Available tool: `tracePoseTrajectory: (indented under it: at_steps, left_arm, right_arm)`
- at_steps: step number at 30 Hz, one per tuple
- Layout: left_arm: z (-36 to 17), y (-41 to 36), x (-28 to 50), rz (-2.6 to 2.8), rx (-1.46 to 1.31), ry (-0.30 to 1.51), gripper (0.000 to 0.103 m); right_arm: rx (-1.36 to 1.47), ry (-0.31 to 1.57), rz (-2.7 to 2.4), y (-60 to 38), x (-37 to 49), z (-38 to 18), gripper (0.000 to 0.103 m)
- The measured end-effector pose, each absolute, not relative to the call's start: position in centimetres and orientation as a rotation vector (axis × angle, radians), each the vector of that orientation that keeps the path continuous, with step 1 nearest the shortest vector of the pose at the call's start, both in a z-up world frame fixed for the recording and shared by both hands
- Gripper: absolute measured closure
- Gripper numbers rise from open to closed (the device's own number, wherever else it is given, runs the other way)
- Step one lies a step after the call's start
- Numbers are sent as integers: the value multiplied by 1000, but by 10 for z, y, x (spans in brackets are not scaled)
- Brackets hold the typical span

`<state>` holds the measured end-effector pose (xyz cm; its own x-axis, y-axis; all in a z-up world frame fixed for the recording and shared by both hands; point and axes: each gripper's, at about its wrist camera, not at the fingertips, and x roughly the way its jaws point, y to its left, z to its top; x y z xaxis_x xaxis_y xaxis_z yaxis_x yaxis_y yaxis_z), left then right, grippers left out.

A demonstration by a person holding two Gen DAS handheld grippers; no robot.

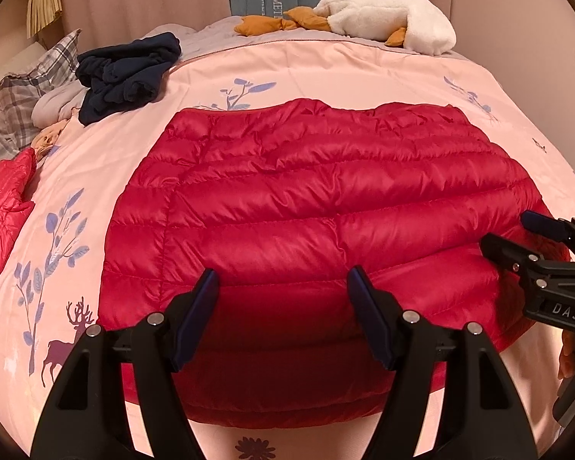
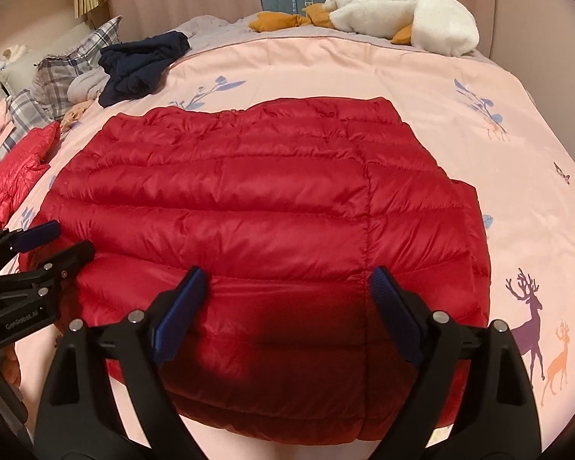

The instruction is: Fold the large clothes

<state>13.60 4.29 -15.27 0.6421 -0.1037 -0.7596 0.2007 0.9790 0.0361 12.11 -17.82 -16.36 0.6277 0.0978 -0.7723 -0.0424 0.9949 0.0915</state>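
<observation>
A red quilted down jacket (image 1: pixel 306 207) lies flat, folded into a wide block, on the pink bedspread (image 1: pixel 326 65); it also shows in the right wrist view (image 2: pixel 257 207). My left gripper (image 1: pixel 283 280) is open and empty, hovering over the jacket's near left part. My right gripper (image 2: pixel 287 278) is open and empty over the near right part. Each gripper shows in the other's view: the right one (image 1: pixel 506 230) at the jacket's right edge, the left one (image 2: pixel 73 237) at its left edge.
A dark navy garment (image 1: pixel 126 73) lies crumpled at the back left, next to plaid pillows (image 1: pixel 30 84). Another red quilted garment (image 1: pixel 4 207) lies at the left edge. A white plush goose (image 1: pixel 387 15) lies along the far edge.
</observation>
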Motion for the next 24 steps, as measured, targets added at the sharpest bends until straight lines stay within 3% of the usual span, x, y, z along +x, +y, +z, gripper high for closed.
tracePoseTrajectory:
  at_steps: [24]
  left_arm:
    - [-149, 44, 123, -174, 133, 852, 33]
  right_arm:
    - [62, 881, 73, -186, 105, -162, 13]
